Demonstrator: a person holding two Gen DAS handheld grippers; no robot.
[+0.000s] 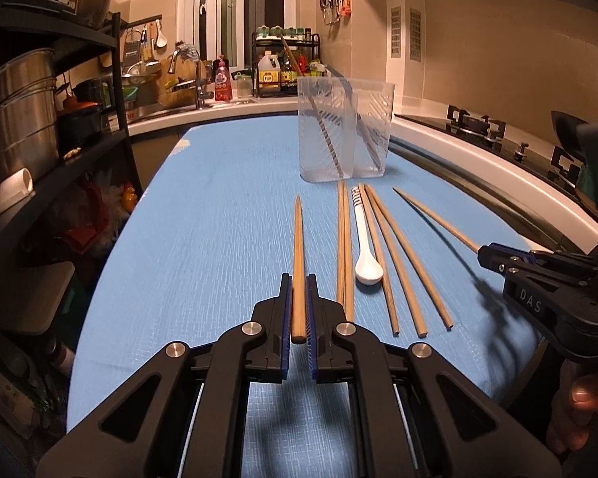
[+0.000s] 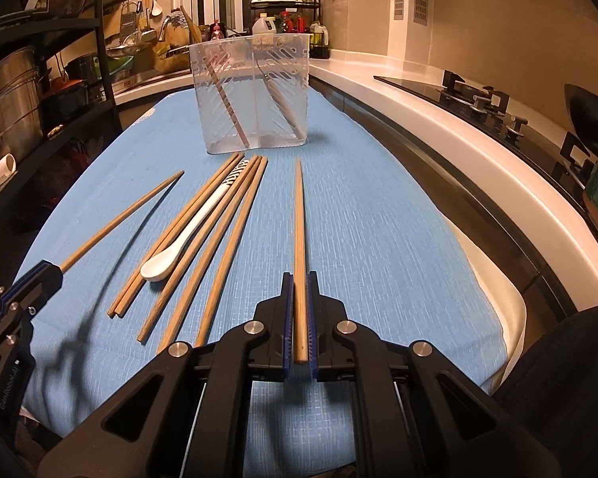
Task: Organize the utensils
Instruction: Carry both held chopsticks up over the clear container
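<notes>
Wooden chopsticks pinched, 1 per gripper

Left gripper (image 1: 298,310) and right gripper (image 2: 298,314) each clamp a chopstick (image 1: 298,255) by its thick end; 5 loose chopsticks (image 2: 203,239) and the white spoon (image 2: 187,235) lie beyond, the clear holder (image 2: 253,95) farthest. Such end-grips could let either stick pivot or slip.
</notes>
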